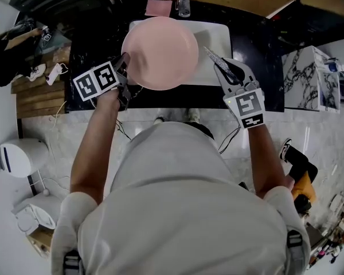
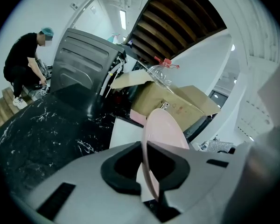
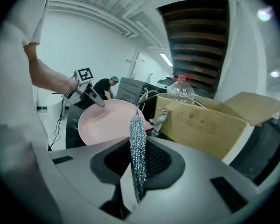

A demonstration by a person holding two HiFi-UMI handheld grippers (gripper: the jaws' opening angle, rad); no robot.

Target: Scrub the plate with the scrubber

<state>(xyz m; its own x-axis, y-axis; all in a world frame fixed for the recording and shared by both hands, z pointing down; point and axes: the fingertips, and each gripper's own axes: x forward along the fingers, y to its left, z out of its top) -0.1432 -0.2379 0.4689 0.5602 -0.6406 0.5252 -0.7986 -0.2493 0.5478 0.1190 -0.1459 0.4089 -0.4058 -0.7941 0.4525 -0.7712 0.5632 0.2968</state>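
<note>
A round pink plate (image 1: 159, 51) is held up over the white sink (image 1: 219, 42), gripped at its left rim by my left gripper (image 1: 125, 67), which is shut on it. In the left gripper view the plate (image 2: 164, 129) stands edge-on between the jaws. My right gripper (image 1: 221, 67) is to the right of the plate and apart from it, shut on a flat silvery mesh scrubber (image 1: 225, 65). In the right gripper view the scrubber (image 3: 137, 148) sticks up between the jaws, with the plate (image 3: 105, 120) beyond it to the left.
A black marble counter (image 1: 97, 44) surrounds the sink. Behind the sink are a faucet (image 3: 159, 119), a cardboard box (image 3: 210, 120) and a clear plastic bottle (image 3: 181, 90). A pink cloth (image 1: 159, 7) lies at the counter's back. A person (image 2: 25, 64) crouches at far left.
</note>
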